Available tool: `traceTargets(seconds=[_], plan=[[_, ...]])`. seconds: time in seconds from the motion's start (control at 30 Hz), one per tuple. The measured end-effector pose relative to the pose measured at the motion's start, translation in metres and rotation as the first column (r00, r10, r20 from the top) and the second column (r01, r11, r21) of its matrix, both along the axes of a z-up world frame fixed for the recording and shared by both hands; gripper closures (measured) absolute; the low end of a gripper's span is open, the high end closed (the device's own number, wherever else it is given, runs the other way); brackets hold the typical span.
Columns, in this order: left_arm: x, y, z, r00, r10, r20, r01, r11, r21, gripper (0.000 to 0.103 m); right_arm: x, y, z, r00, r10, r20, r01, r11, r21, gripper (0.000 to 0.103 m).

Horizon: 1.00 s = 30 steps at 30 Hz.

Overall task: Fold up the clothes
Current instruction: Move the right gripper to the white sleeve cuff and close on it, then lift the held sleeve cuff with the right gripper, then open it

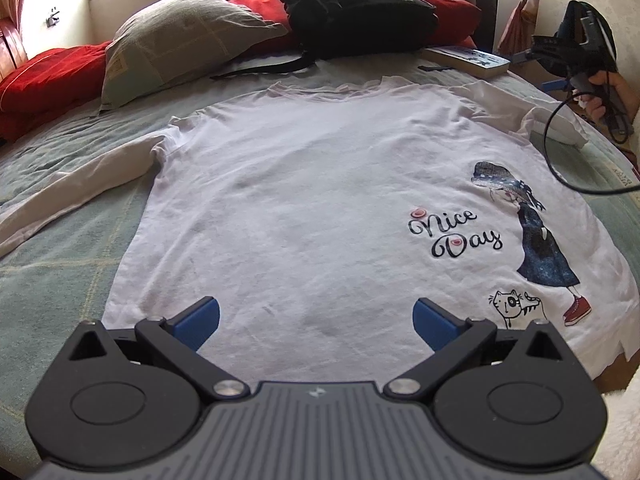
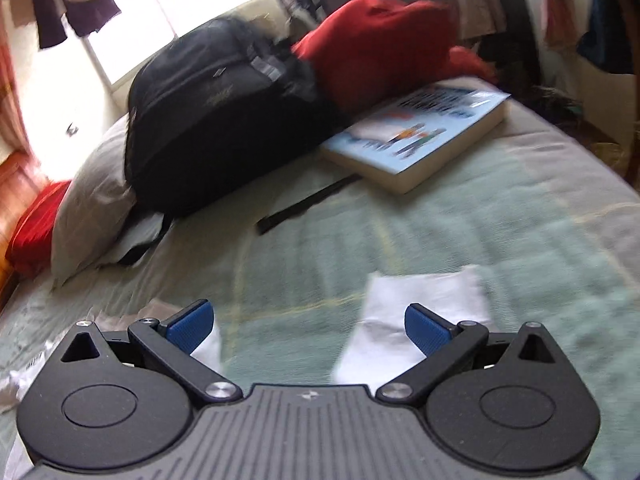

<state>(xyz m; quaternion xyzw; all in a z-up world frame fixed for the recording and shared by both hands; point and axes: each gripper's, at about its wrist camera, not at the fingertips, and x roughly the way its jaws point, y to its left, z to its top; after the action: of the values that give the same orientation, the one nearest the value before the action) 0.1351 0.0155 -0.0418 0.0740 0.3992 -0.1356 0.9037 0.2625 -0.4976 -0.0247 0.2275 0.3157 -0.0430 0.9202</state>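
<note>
A white long-sleeved T-shirt with a "Nice Day" girl print lies flat, front up, on the green bedspread. Its left sleeve stretches out to the left. My left gripper is open and empty, low over the shirt's hem. My right gripper is open and empty, hovering over the shirt's right sleeve; this view is motion-blurred. The right gripper also shows in the left wrist view, held in a hand at the far right above the sleeve.
A black backpack, a grey pillow, red cushions and a thick book lie at the head of the bed. A black cable hangs over the shirt's right side.
</note>
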Motion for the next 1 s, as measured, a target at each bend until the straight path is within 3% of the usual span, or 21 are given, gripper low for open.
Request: traceTargets(seconds=[0.1, 0.2, 0.27, 0.37, 0.53, 0.6, 0.63, 0.7, 0.83, 1.0], plan=[[0.0, -0.002, 0.0, 1.0, -0.006, -0.001, 0.006, 1.0, -0.001, 0.001, -0.016, -0.025, -0.002, 0.998, -0.07, -0.001, 0.07, 0.997, 0.031, 0.002], [0.001, -0.002, -0.002, 1.0, -0.006, -0.006, 0.006, 1.0, 0.002, 0.001, -0.026, -0.047, -0.015, 0.992, -0.12, -0.027, 0.122, 0.988, 0.091, 0.014], [0.002, -0.004, -0.003, 1.0, -0.006, -0.011, 0.007, 1.0, 0.006, 0.001, -0.031, -0.059, -0.025, 0.989, -0.143, -0.044, 0.147, 0.981, 0.126, 0.028], [0.002, -0.006, -0.003, 1.0, -0.007, -0.014, 0.008, 1.0, 0.011, 0.001, -0.021, -0.062, -0.038, 0.987, -0.149, -0.062, 0.155, 0.982, 0.107, 0.043], [0.002, -0.007, -0.001, 1.0, -0.001, -0.013, 0.001, 1.0, 0.012, 0.001, -0.004, -0.065, -0.059, 0.983, -0.159, -0.092, 0.166, 0.983, 0.075, 0.047], [0.003, -0.008, 0.0, 1.0, 0.003, -0.011, -0.003, 1.0, 0.012, 0.001, 0.003, -0.063, -0.06, 0.98, -0.168, -0.11, 0.172, 0.985, 0.024, 0.06], [0.003, -0.009, 0.0, 1.0, 0.005, -0.009, -0.005, 1.0, 0.011, 0.001, 0.007, -0.06, -0.059, 0.977, -0.175, -0.121, 0.175, 0.985, -0.012, 0.08], [0.002, -0.009, 0.001, 1.0, 0.003, -0.006, -0.003, 1.0, 0.008, 0.001, 0.008, -0.057, -0.053, 0.976, -0.182, -0.12, 0.177, 0.983, -0.051, 0.09], [0.001, -0.008, 0.001, 1.0, 0.004, -0.006, -0.004, 1.0, 0.009, 0.001, -0.012, -0.057, -0.035, 0.971, -0.231, -0.07, 0.223, 0.969, -0.106, 0.09], [0.0, -0.009, 0.003, 1.0, -0.007, 0.003, 0.007, 1.0, 0.003, 0.001, -0.047, -0.076, -0.017, 0.946, -0.324, -0.027, 0.319, 0.941, -0.111, 0.09]])
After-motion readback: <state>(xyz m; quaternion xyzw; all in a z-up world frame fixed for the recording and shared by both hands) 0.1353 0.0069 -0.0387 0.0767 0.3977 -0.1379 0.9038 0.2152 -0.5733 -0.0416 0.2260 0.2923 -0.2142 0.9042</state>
